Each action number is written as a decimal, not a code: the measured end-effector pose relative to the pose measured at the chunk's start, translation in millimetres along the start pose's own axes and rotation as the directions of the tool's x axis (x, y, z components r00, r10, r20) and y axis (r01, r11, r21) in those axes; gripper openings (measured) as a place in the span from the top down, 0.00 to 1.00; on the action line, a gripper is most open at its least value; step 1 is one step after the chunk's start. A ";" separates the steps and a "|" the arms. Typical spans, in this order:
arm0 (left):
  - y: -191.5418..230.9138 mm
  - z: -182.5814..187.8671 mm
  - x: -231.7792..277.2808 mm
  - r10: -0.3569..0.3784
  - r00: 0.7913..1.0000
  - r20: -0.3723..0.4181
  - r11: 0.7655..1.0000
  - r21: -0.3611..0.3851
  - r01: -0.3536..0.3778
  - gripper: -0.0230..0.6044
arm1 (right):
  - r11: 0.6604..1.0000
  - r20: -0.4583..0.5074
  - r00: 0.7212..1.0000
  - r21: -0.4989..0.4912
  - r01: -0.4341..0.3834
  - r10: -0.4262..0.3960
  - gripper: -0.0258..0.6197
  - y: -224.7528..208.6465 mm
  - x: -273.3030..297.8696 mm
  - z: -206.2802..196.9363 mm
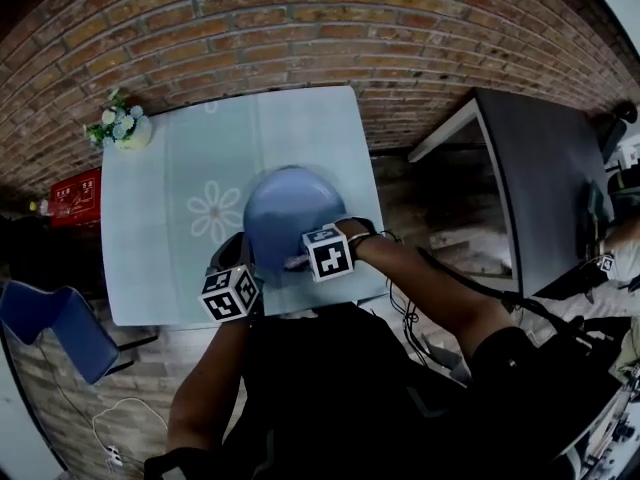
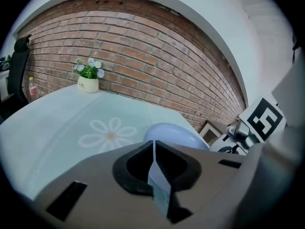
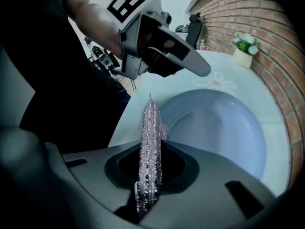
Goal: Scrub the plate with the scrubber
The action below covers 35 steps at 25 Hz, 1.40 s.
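A pale blue plate (image 1: 290, 210) is over the near part of the table. My left gripper (image 1: 243, 268) is shut on its rim. In the left gripper view a thin edge of the plate (image 2: 159, 187) runs between the jaws, and the plate's bowl (image 2: 174, 133) shows beyond them. My right gripper (image 1: 303, 261) is shut on a silvery mesh scrubber (image 3: 149, 147). The scrubber's tip stands at the plate's (image 3: 217, 128) near left rim; I cannot tell whether it touches. The left gripper (image 3: 190, 67) also shows in the right gripper view, over the plate's far left rim.
The table (image 1: 160, 228) has a light blue cloth with a flower print. A small flower pot (image 1: 122, 128) stands at its far left corner. A blue chair (image 1: 55, 330) is at the left, a dark desk (image 1: 545, 173) at the right, and a brick wall (image 1: 300, 28) behind.
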<state>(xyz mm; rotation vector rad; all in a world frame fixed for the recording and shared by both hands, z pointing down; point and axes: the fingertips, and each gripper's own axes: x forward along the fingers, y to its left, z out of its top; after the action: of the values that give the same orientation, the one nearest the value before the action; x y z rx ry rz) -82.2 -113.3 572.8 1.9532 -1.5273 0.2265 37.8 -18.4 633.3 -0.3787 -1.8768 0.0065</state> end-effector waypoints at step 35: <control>10.9 -23.2 23.2 -0.047 0.988 -0.146 0.994 0.088 0.060 0.92 | 0.489 -0.157 0.801 0.719 0.494 -0.578 0.87 -151.0 -50.5 -66.6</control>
<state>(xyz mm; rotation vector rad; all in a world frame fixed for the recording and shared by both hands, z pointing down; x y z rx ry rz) -79.4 -120.0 606.6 2.0002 -1.3915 0.4130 75.0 -186.8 638.0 0.8146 -1.8469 0.3621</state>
